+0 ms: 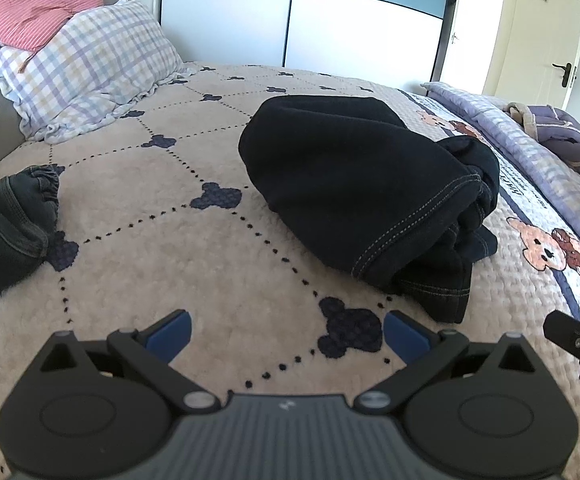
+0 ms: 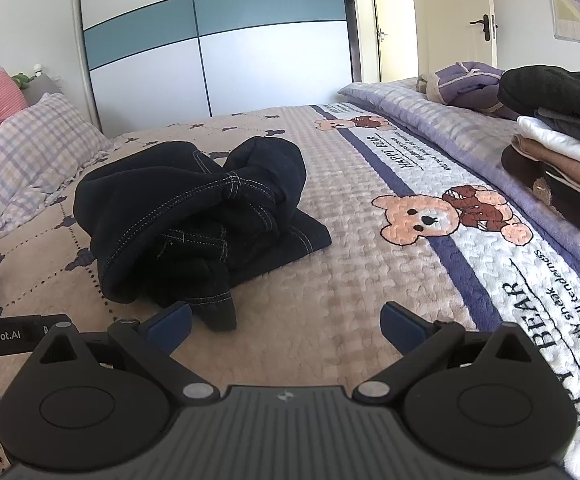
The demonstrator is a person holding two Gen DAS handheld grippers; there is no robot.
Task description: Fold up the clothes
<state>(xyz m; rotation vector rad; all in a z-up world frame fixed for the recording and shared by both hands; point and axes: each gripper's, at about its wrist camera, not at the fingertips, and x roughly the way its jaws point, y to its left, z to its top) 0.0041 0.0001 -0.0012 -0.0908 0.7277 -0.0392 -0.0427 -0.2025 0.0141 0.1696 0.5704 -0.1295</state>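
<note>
On bed — crumpled dark jeans (image 1: 362,184)

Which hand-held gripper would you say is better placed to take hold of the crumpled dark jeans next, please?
Probably the right hand-held gripper: open, with the dark jeans' hem just beyond its left fingertip. The left hand-held gripper, also open, has only bedspread between its jaws; the jeans lie further ahead, to its right.
</note>
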